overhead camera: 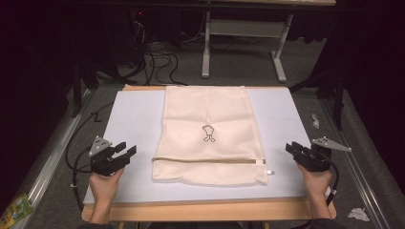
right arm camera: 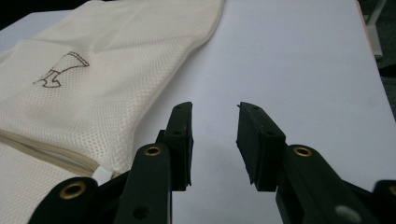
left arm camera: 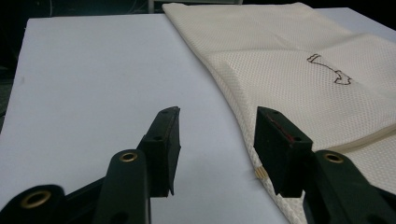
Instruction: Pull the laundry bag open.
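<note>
A cream mesh laundry bag (overhead camera: 208, 133) lies flat in the middle of the white table (overhead camera: 129, 114), a small dark emblem (overhead camera: 208, 133) on it and a zip (overhead camera: 210, 161) running across near its front end. My left gripper (overhead camera: 128, 151) rests at the table's left side, apart from the bag, jaws open and empty. In the left gripper view the bag (left arm camera: 299, 79) lies to the right of the gripper (left arm camera: 218, 126). My right gripper (overhead camera: 292, 148) sits at the table's right side, open and empty. In the right gripper view the bag (right arm camera: 107, 88) and its white zip tab (right arm camera: 102, 176) lie left of the gripper (right arm camera: 215, 121).
The table's wooden front edge (overhead camera: 205, 211) runs along the bottom. On the grey floor lie cables (overhead camera: 157, 62), a white desk frame (overhead camera: 248, 43) at the back, crumpled paper (overhead camera: 358, 214) at the right and a green packet (overhead camera: 14, 210) at the left.
</note>
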Motion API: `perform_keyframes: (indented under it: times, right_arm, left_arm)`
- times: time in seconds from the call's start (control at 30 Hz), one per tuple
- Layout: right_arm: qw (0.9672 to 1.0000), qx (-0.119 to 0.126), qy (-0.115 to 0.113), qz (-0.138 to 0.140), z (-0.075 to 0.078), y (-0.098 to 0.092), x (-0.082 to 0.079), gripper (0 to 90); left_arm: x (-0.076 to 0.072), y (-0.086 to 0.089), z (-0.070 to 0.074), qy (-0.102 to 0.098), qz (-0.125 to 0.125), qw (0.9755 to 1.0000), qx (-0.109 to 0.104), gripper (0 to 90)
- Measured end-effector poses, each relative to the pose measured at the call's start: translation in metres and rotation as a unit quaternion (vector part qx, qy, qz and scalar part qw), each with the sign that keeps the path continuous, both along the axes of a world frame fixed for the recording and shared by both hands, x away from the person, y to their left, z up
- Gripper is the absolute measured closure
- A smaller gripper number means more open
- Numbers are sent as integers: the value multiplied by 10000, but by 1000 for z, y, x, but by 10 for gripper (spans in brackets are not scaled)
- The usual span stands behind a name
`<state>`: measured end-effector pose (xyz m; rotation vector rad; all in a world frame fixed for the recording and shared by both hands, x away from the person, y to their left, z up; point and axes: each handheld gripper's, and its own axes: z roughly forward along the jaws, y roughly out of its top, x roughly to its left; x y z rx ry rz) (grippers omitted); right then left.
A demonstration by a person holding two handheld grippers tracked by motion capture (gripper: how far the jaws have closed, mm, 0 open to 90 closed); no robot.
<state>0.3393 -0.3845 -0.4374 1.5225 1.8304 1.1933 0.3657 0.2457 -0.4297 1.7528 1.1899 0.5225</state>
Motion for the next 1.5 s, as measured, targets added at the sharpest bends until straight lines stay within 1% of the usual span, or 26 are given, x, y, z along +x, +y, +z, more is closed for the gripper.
perform_keyframes:
  times: [0.17, 0.23, 0.27, 0.33, 0.53, 0.67, 0.73, 0.8, 0.83, 1.07, 1.2, 1.27, 1.43, 1.5]
  right_arm:
    - [9999, 6, 27, -99, -4, -5, 0, 668]
    - [9999, -16, 53, -139, -4, -6, 0, 668]
    - [9999, -37, 54, -143, -5, -7, 1, 667]
    - [9998, -20, 96, -170, -6, -8, 2, 665]
    - [9995, -104, 190, -228, -10, -9, 5, 666]
    - [9994, -155, 206, -249, -13, -9, 9, 665]
    - [9993, -169, 222, -256, -14, -8, 11, 663]
    - [9993, -203, 210, -241, -16, -8, 14, 663]
    - [9992, -174, 253, -257, -17, -7, 15, 663]
    - [9990, -227, 299, -238, -20, -2, 20, 664]
    - [9989, -278, 297, -214, -22, -1, 22, 663]
    - [9989, -285, 294, -214, -23, 0, 23, 661]
    - [9988, -315, 328, -204, -25, 1, 25, 657]
    - [9987, -359, 306, -195, -26, 2, 26, 653]
  left_arm:
    - [4, 1, -3, 4, 98, 9999, 60, 510]
    - [5, 2, -4, 4, 185, 9998, 32, 508]
    - [6, 2, -4, -30, 215, 9998, 19, 507]
    - [7, 3, -7, -57, 206, 9998, -9, 507]
    - [13, 2, -14, 48, 242, 9997, 85, 504]
    - [18, 0, -18, 98, 261, 9994, 184, 504]
    - [20, -1, -21, 109, 332, 9991, 242, 504]
    - [22, -1, -23, 141, 365, 9989, 257, 504]
    - [23, -1, -24, 153, 378, 9989, 232, 504]
    - [28, -3, -29, 226, 394, 9985, 306, 502]
    - [32, -4, -32, 217, 331, 9986, 339, 488]
    - [33, -5, -34, 225, 320, 9988, 311, 482]
    - [37, -7, -39, 254, 298, 9986, 357, 477]
    - [38, -8, -41, 260, 306, 9984, 399, 476]
